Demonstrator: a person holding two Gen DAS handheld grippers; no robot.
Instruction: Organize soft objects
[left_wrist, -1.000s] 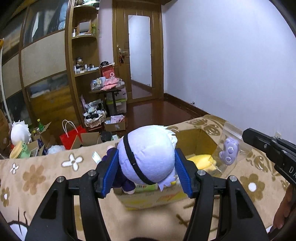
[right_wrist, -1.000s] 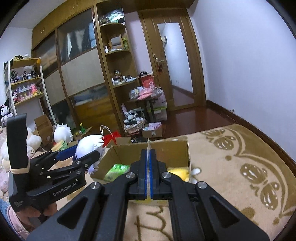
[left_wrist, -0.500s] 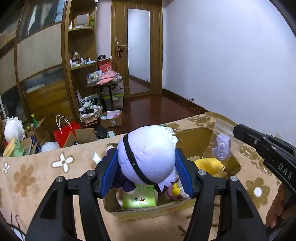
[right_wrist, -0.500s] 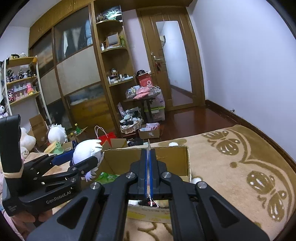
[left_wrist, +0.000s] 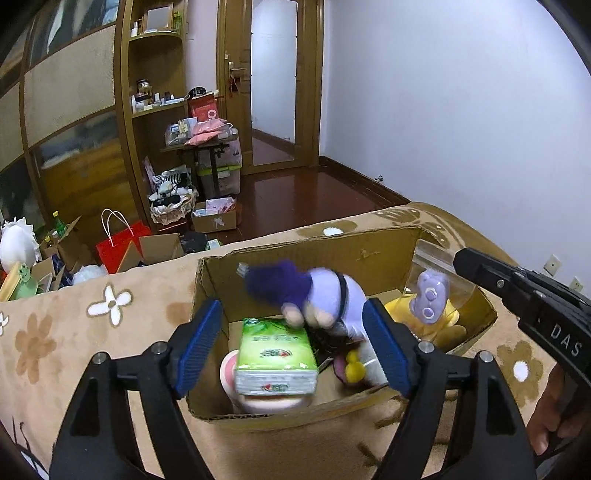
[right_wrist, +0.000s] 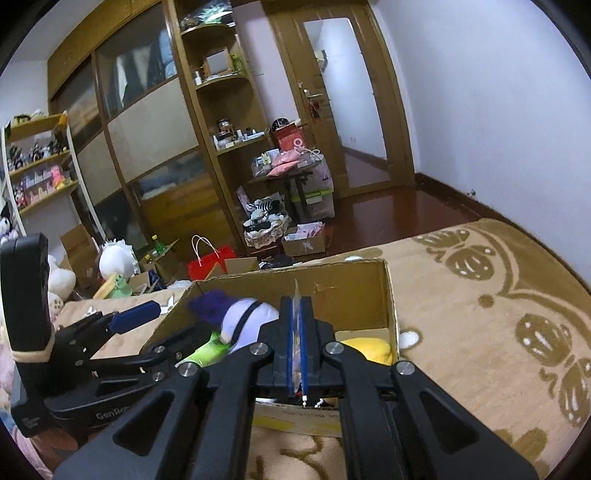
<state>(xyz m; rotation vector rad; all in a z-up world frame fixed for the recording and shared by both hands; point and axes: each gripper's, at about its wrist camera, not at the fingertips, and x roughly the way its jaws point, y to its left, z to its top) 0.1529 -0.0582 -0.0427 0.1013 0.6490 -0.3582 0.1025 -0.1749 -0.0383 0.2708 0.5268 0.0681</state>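
Note:
A cardboard box (left_wrist: 388, 247) (right_wrist: 354, 280) stands open on the brown flowered blanket. My left gripper (left_wrist: 291, 343) is open above it. A lavender-headed plush doll (left_wrist: 325, 299) (right_wrist: 247, 321) lies inside, free of the pads, beside a green tissue pack (left_wrist: 277, 354), a yellow plush (left_wrist: 443, 317) (right_wrist: 369, 347) and a pink item. My right gripper (right_wrist: 294, 339) (left_wrist: 458, 262) is shut on a clear zip bag (left_wrist: 439, 280) (right_wrist: 295, 295) holding a small purple toy (left_wrist: 430, 295), over the box's right side.
The blanket (right_wrist: 480, 314) ends at the bed's far edge. Beyond it the floor holds a red paper bag (left_wrist: 118, 243), small boxes, a basket and a white plush (left_wrist: 16, 243). Shelves and a wardrobe line the left wall. A door (left_wrist: 273, 85) stands behind.
My left gripper lowered over the box and opened, and the lavender doll dropped out of it into the box. The right gripper with the zip bag moved closer over the box.

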